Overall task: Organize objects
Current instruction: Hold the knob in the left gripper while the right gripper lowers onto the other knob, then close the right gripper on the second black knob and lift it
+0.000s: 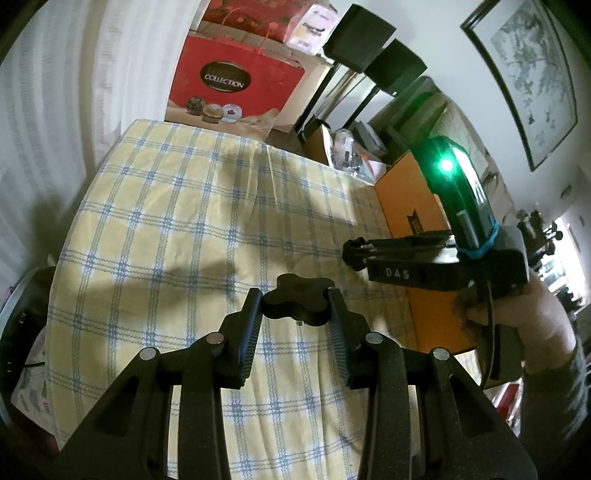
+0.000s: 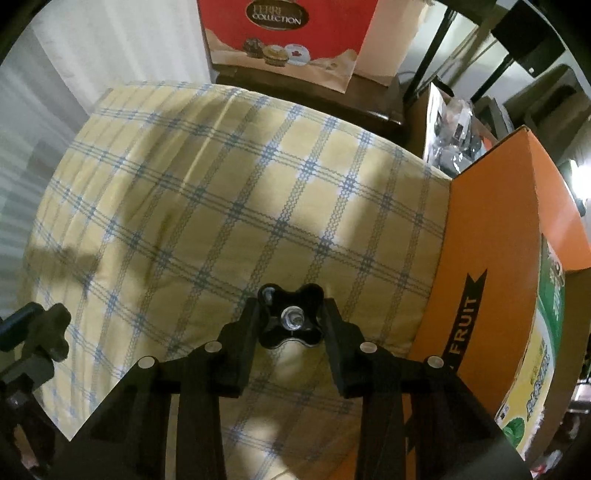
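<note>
Two black star-shaped knobs are in play. In the left wrist view my left gripper (image 1: 295, 295) is shut on one black knob (image 1: 297, 308), held above the yellow-and-blue checked cloth (image 1: 192, 206). At the right of that view a person's hand (image 1: 524, 325) holds my right gripper (image 1: 354, 253), whose tips are closed on something small and dark. In the right wrist view my right gripper (image 2: 291, 306) has both pads against the second black knob (image 2: 291, 328), with a metal bolt showing in its middle. The left gripper (image 2: 40, 332) and its knob show at the lower left edge.
An orange fruit box (image 2: 491, 229) stands on the cloth's right side, close to the right gripper. A red chocolate gift bag (image 2: 284, 29) stands beyond the far edge. Black stands (image 1: 369, 37) and clutter fill the back right. The cloth (image 2: 221, 206) carries only shadows.
</note>
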`<state>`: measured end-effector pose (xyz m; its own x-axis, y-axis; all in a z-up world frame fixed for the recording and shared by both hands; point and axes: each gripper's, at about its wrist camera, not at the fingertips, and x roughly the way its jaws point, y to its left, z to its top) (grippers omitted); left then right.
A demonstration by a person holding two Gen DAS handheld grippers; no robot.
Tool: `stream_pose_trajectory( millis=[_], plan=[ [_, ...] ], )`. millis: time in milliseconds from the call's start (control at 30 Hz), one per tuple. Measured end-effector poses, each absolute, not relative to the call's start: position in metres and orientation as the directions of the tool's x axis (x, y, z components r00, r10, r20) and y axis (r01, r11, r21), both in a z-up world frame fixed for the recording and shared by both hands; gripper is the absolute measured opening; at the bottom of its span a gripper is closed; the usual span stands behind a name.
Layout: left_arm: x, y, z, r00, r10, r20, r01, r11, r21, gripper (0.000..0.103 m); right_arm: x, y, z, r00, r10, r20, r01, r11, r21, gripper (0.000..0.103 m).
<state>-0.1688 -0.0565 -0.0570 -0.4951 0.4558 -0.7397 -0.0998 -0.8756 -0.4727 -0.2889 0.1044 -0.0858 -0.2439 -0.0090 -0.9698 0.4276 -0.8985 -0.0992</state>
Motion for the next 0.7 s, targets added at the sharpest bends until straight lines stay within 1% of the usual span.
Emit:
stream_pose_trajectory(
  millis=[167, 333, 533, 700],
  plan=[
    [-0.169, -0.057, -0.053, -0.505, 0.434, -0.746, -0.092, -0.886, -0.454, 0.033, -0.279, 0.111, -0.081, -0.270, -0.077, -0.960, 0.393, -0.919, -0.037, 0.034],
    [-0.172, -0.059, -0.046, -0.522, 0.403, -0.751, -0.075, -0.899, -0.431, 0.033, -0.265, 0.114, -0.068, -0.322, -0.121, -0.939, 0.374, -0.927, -0.009, 0.034],
    [-0.173, -0.055, -0.036, -0.542, 0.368, -0.755, -0.065, -0.914, -0.400, 0.033, -0.247, 0.122, -0.045, -0.414, -0.164, -0.895, 0.348, -0.937, 0.011, 0.034],
    [-0.171, -0.042, -0.023, -0.563, 0.348, -0.749, -0.069, -0.924, -0.377, 0.033, -0.231, 0.135, -0.025, -0.516, -0.186, -0.836, 0.324, -0.946, 0.011, 0.034]
  ],
)
